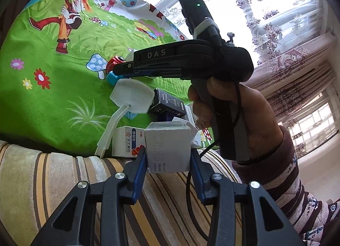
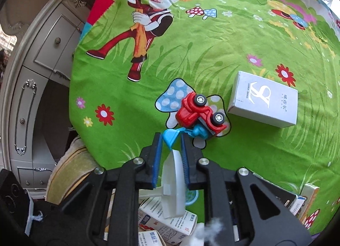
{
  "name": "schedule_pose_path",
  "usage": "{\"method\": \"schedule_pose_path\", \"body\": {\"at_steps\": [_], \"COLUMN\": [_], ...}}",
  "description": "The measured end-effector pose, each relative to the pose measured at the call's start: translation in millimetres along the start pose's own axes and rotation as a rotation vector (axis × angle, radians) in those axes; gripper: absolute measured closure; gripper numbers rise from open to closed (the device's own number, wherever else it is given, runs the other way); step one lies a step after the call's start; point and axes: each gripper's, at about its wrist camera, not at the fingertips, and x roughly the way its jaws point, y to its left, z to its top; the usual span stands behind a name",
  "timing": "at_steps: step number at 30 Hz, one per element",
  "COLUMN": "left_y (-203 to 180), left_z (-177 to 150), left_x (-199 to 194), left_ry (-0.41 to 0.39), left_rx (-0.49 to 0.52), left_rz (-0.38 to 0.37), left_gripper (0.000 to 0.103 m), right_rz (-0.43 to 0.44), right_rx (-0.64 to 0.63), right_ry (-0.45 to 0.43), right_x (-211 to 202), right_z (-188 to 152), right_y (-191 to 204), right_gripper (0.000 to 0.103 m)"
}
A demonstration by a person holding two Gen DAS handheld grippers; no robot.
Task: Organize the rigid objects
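Left gripper (image 1: 168, 154) clamps the grey box (image 1: 167, 148) above the striped cushion (image 1: 63, 178). Right gripper (image 2: 171, 139) pinches the toy truck's blue scoop (image 2: 170, 136) on the green cloth (image 2: 212, 54); lift slowly, since the thin scoop may slip.

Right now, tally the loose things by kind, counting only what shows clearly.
Boxes: 4 (white logo box, grey box, medicine box, black box); others are partly hidden
Toy truck: 1
White scoop: 1
Total: 6
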Motion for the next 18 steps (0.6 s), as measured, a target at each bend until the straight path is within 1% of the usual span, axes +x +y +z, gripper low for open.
{"method": "schedule_pose_path", "body": {"at_steps": [4,6,8,11,12,13,14,15,16,18], "left_y": [0,0,0,-1,-1,0,0,1,2,3], "left_z": [0,0,0,0,-1,-1,-1,-1,-1,-1], "left_x": [2,2,2,5,5,5,5,4,4,4], "left_ry": [0.004,0.003,0.004,0.010,0.010,0.009,0.008,0.007,0.005,0.005], "left_rx": [0.000,-0.001,-0.001,0.003,0.004,0.004,0.001,-0.002,-0.005,-0.008], "left_rz": [0.003,0.003,0.002,0.002,0.002,0.001,0.001,0.000,-0.002,-0.003], "left_gripper": [0.062,0.062,0.062,0.062,0.062,0.062,0.062,0.062,0.062,0.062], "right_rz": [0.002,-0.013,-0.036,-0.015,-0.005,0.006,0.017,0.027,0.038,0.047], "right_rx": [0.029,0.027,0.000,-0.014,-0.012,-0.007,-0.002,-0.004,-0.012,-0.020], "right_ry": [-0.019,-0.021,0.003,0.052,0.055,0.056,0.058,0.061,0.069,0.097], "right_x": [-8,-9,-9,3,5,6,8,9,13,23], "right_z": [3,3,1,0,1,2,4,4,4,3], "right_y": [-13,-16,-12,0,2,5,8,11,15,20], "right_gripper": [0.084,0.084,0.084,0.081,0.078,0.071,0.067,0.060,0.057,0.057]}}
